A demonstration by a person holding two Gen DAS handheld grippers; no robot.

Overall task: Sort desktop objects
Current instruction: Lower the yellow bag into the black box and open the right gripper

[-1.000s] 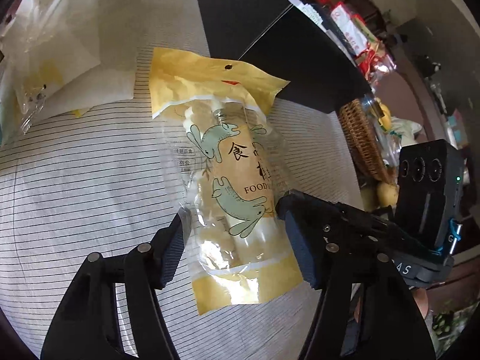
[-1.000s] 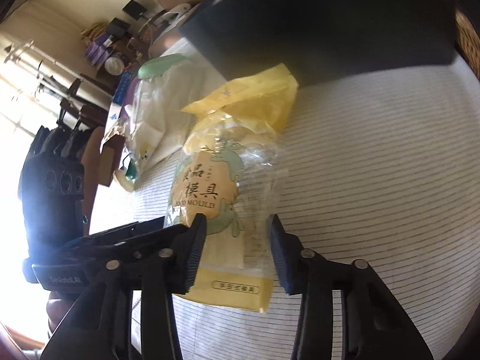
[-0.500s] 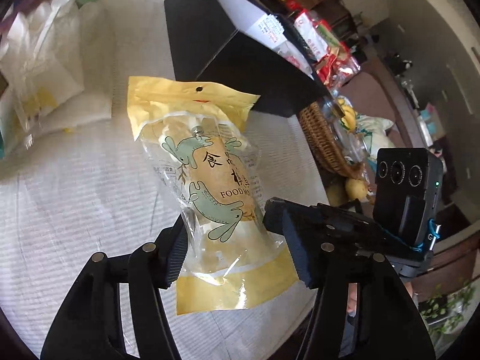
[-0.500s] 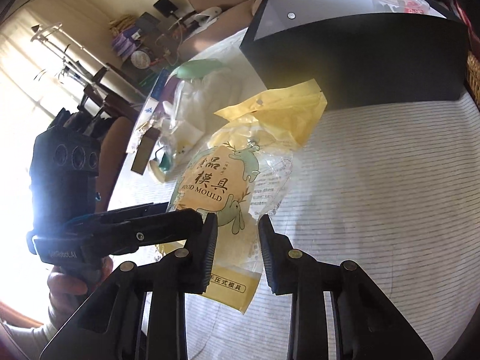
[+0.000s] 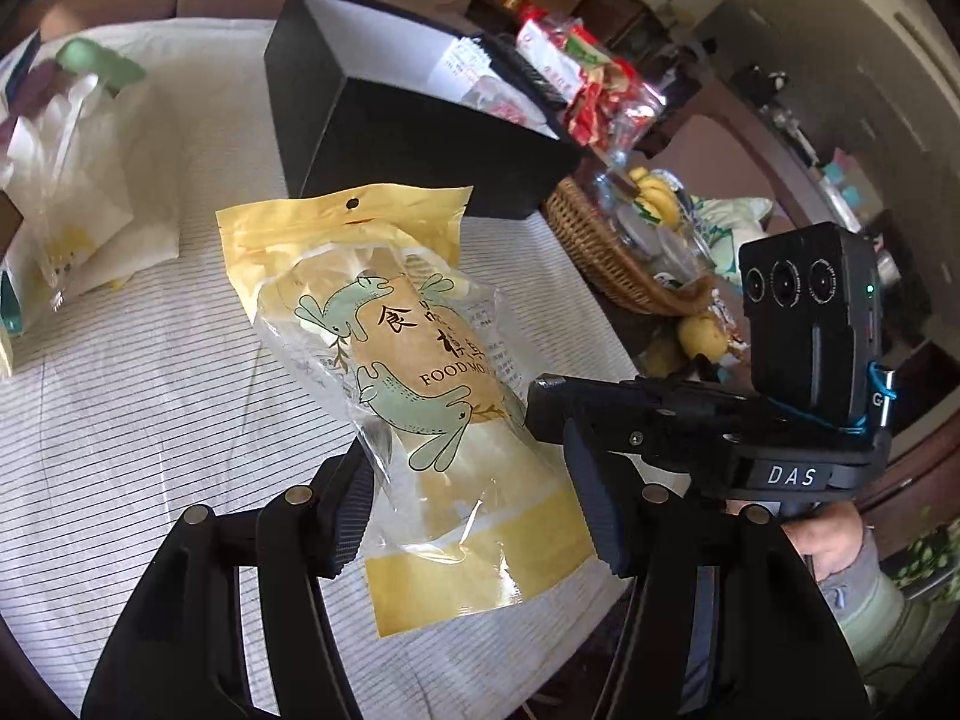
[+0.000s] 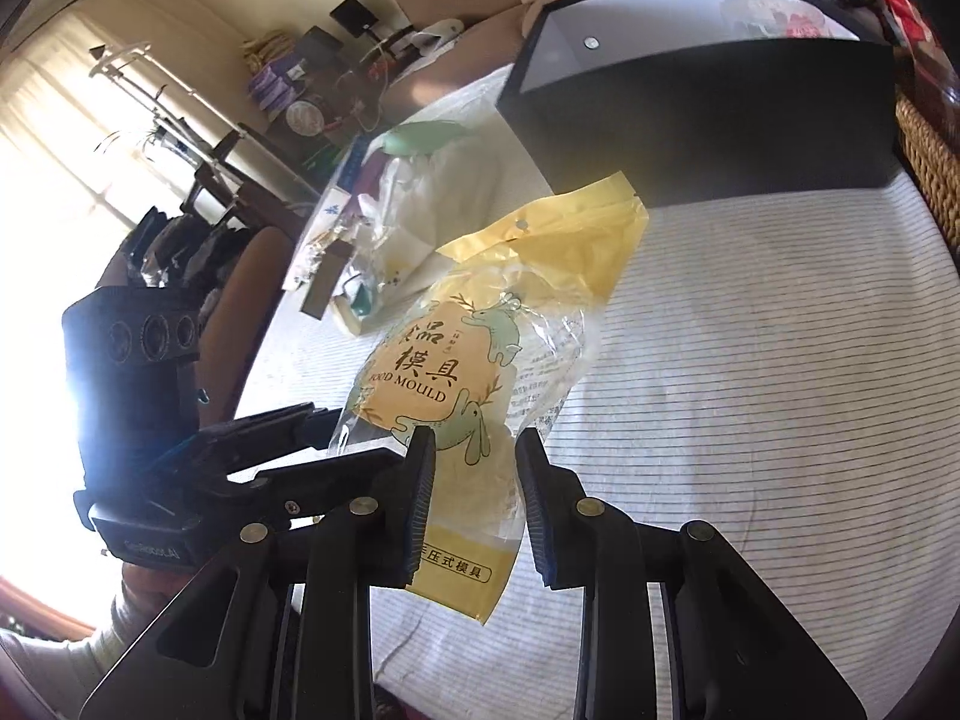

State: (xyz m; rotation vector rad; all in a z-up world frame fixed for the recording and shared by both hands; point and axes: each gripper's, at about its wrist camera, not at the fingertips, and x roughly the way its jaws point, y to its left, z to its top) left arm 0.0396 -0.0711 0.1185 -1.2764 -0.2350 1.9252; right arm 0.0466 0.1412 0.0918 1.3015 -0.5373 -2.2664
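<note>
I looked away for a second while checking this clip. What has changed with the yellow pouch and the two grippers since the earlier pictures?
The yellow food mould pouch has come up off the striped tablecloth, carried between both grippers. The right gripper narrowed onto its lower end; the left gripper kept its hold. The black box and the white bags stayed put.

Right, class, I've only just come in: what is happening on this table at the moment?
A person holds a pair of tongs in each hand, and both the left tongs and the right tongs grip the lower part of one yellow food mould packet, holding it clear of the striped tablecloth. An open black box stands just beyond the packet, with white plastic bags off to one side.
</note>
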